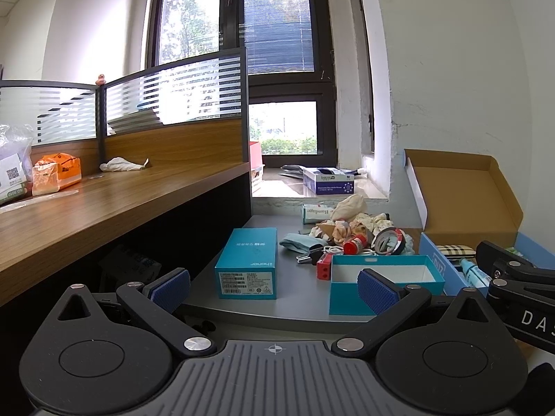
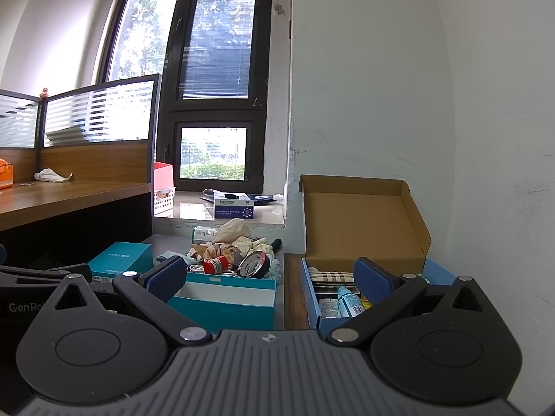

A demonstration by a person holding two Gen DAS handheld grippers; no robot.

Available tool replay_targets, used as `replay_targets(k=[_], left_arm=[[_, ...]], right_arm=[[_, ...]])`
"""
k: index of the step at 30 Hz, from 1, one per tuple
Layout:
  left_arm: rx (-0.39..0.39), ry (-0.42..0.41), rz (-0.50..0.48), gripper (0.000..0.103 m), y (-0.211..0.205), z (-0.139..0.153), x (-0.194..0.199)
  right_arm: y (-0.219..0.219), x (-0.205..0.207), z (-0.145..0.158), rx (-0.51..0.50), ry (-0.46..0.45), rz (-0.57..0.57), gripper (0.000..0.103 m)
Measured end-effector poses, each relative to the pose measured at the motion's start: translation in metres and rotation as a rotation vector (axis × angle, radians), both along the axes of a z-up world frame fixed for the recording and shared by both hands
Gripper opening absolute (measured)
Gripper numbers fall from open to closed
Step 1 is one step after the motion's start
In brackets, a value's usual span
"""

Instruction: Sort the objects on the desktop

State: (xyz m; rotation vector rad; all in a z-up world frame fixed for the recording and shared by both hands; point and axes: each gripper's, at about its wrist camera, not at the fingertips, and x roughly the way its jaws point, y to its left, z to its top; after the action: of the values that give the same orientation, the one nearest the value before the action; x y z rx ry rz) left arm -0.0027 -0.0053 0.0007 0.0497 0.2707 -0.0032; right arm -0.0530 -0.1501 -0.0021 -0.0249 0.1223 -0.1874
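Note:
On the grey desk (image 1: 263,239) lie a teal phone-box lid (image 1: 248,263), an open empty teal box tray (image 1: 385,284), and a pile of small things: a tape roll (image 1: 390,241), a red-capped bottle (image 1: 354,244), a red block (image 1: 324,270), cloths and a cable. The tray (image 2: 229,298) and tape roll (image 2: 255,265) also show in the right wrist view. A blue carton (image 2: 364,242) with its lid up holds a plaid case (image 2: 331,277) and a blue bottle (image 2: 348,300). My left gripper (image 1: 274,287) is open and empty, short of the boxes. My right gripper (image 2: 269,277) is open and empty, between tray and carton.
A wooden desk (image 1: 104,201) with a striped partition stands at the left, holding an orange packet (image 1: 57,173) and a crumpled tissue (image 1: 121,164). A glove box (image 1: 329,180) sits on the window sill. A white wall closes the right side.

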Motion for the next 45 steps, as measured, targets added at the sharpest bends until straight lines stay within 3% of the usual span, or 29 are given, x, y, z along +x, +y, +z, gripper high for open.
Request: replay_targets(k=[37, 45], left_arm=[[0.009, 0.008, 0.002, 0.103, -0.002, 0.000, -0.001], [0.012, 0.017, 0.005, 0.103, -0.002, -0.001, 0.003]], right_arm=[[-0.004, 0.007, -0.004, 0.007, 0.010, 0.010, 0.103], [-0.009, 0.024, -0.003, 0.010, 0.030, 0.010, 0.103]])
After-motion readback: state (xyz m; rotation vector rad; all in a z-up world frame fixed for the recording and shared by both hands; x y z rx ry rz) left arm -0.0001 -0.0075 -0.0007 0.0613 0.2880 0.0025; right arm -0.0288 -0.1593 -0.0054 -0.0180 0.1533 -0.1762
